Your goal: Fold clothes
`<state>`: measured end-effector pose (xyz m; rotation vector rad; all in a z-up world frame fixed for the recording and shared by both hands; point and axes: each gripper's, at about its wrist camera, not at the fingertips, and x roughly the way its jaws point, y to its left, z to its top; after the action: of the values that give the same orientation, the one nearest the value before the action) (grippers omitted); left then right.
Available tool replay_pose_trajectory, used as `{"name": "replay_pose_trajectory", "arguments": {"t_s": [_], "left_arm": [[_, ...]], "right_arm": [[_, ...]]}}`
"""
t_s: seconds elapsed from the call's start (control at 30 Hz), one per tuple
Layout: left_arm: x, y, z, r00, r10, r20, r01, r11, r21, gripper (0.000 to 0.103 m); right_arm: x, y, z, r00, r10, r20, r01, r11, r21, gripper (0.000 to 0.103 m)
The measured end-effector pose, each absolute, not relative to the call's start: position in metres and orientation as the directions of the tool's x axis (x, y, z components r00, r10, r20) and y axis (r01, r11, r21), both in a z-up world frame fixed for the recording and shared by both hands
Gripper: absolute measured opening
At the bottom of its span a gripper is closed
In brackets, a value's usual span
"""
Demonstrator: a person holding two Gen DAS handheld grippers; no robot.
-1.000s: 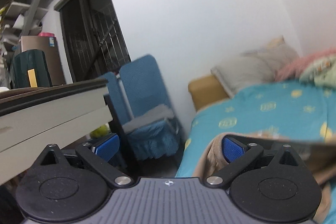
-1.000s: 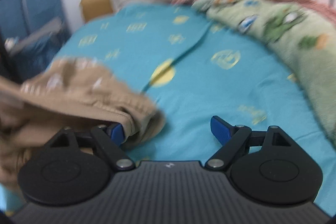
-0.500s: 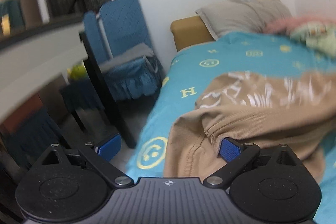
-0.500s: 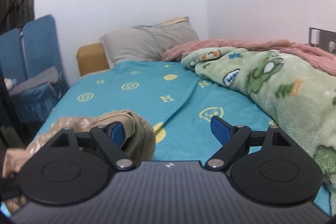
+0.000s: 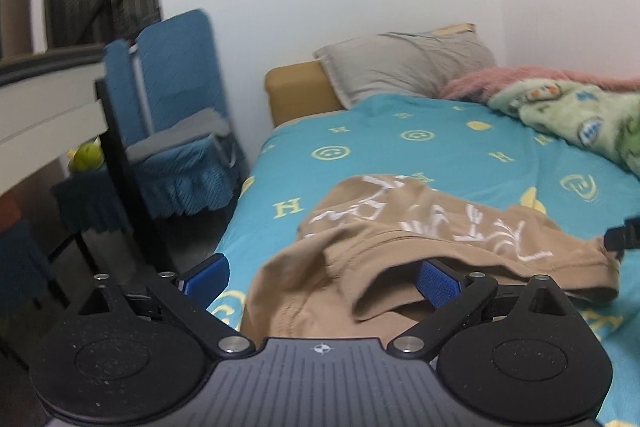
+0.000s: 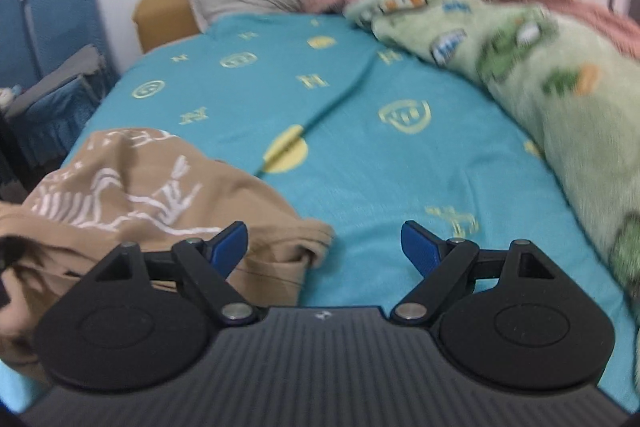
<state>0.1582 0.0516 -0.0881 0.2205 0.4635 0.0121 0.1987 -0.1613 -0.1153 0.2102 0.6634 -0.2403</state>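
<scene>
Tan shirt [image 5: 404,247] lies rumpled on the teal bed [image 5: 460,163]. Your left gripper [image 5: 320,277] and right gripper [image 6: 324,247] gape wide, gripping nothing, cloth draped over one inner finger each. Judging so: spread flat before creasing.
</scene>
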Motion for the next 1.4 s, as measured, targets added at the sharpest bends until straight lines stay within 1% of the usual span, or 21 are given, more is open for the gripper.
{"name": "replay_pose_trajectory", "arguments": {"t_s": [0.07, 0.13, 0.27, 0.37, 0.43, 0.5, 0.57, 0.63, 0.67, 0.73, 0.83, 0.93, 1.0, 1.1, 1.17, 1.27, 1.33, 1.37, 1.4], "left_arm": [[0.161, 0.042, -0.096, 0.888, 0.095, -0.449, 0.040, 0.958, 0.283, 0.100], [0.166, 0.036, -0.105, 0.878, 0.163, -0.450, 0.013, 0.931, 0.364, 0.102], [0.162, 0.043, -0.094, 0.902, 0.248, -0.354, -0.109, 0.923, 0.370, 0.102], [0.158, 0.048, -0.085, 0.908, 0.312, -0.280, -0.200, 0.909, 0.366, 0.101], [0.153, 0.056, -0.075, 0.913, 0.335, -0.234, -0.251, 0.912, 0.324, 0.101], [0.147, 0.064, -0.063, 0.913, 0.352, -0.205, -0.291, 0.916, 0.276, 0.101], [0.135, 0.066, -0.053, 0.920, 0.361, -0.151, -0.318, 0.915, 0.249, 0.101], [0.124, 0.068, -0.042, 0.924, 0.370, -0.097, -0.342, 0.913, 0.220, 0.101], [0.116, 0.068, -0.037, 0.924, 0.375, -0.074, -0.354, 0.912, 0.208, 0.101], [0.103, 0.067, -0.028, 0.928, 0.369, -0.054, -0.354, 0.917, 0.185, 0.101], [0.083, 0.064, -0.018, 0.939, 0.342, -0.029, -0.332, 0.928, 0.166, 0.101], [0.069, 0.053, -0.014, 0.949, 0.315, 0.014, -0.312, 0.930, 0.196, 0.101], [0.065, 0.047, -0.013, 0.953, 0.300, 0.044, -0.302, 0.928, 0.218, 0.101], [0.061, 0.039, -0.013, 0.955, 0.286, 0.080, -0.297, 0.922, 0.249, 0.101], [0.063, 0.038, -0.014, 0.950, 0.302, 0.077, -0.312, 0.912, 0.267, 0.101], [0.066, 0.038, -0.016, 0.947, 0.316, 0.066, -0.321, 0.903, 0.287, 0.101], [0.066, 0.036, -0.018, 0.945, 0.319, 0.077, -0.327, 0.896, 0.300, 0.101], [0.065, 0.034, -0.019, 0.943, 0.321, 0.083, -0.331, 0.892, 0.307, 0.101], [0.062, 0.032, -0.019, 0.937, 0.332, 0.112, -0.350, 0.885, 0.306, 0.101]], "right_arm": [[0.198, -0.166, -0.117, 0.751, -0.142, -0.645, 0.297, 0.945, 0.138, 0.085], [0.195, -0.169, -0.115, 0.752, -0.134, -0.645, 0.307, 0.937, 0.163, 0.085], [0.193, -0.169, -0.110, 0.771, -0.090, -0.630, 0.279, 0.938, 0.207, 0.085], [0.191, -0.155, -0.105, 0.814, -0.024, -0.580, 0.178, 0.962, 0.209, 0.085], [0.189, -0.146, -0.101, 0.839, 0.025, -0.544, 0.106, 0.972, 0.208, 0.085], [0.186, -0.134, -0.098, 0.861, 0.100, -0.498, 0.010, 0.977, 0.214, 0.085], [0.183, -0.119, -0.095, 0.871, 0.161, -0.464, -0.081, 0.979, 0.188, 0.085], [0.181, -0.105, -0.095, 0.870, 0.197, -0.452, -0.150, 0.979, 0.138, 0.085], [0.181, -0.099, -0.096, 0.867, 0.196, -0.458, -0.165, 0.980, 0.108, 0.085], [0.182, -0.091, -0.099, 0.862, 0.192, -0.469, -0.183, 0.981, 0.066, 0.085], [0.182, -0.091, -0.100, 0.855, 0.225, -0.467, -0.210, 0.974, 0.086, 0.085], [0.176, -0.086, -0.092, 0.844, 0.336, -0.418, -0.304, 0.942, 0.142, 0.085], [0.170, -0.073, -0.087, 0.842, 0.384, -0.379, -0.366, 0.923, 0.121, 0.085], [0.169, -0.055, -0.087, 0.854, 0.359, -0.375, -0.374, 0.927, 0.036, 0.085], [0.174, -0.058, -0.090, 0.872, 0.305, -0.383, -0.316, 0.948, 0.036, 0.085], [0.178, -0.090, -0.084, 0.911, 0.235, -0.339, -0.194, 0.969, 0.151, 0.085], [0.181, -0.117, -0.077, 0.930, 0.187, -0.316, -0.098, 0.955, 0.279, 0.085], [0.183, -0.129, -0.074, 0.935, 0.163, -0.316, -0.052, 0.942, 0.333, 0.085], [0.187, -0.135, -0.077, 0.928, 0.142, -0.346, -0.011, 0.935, 0.355, 0.086]]}}
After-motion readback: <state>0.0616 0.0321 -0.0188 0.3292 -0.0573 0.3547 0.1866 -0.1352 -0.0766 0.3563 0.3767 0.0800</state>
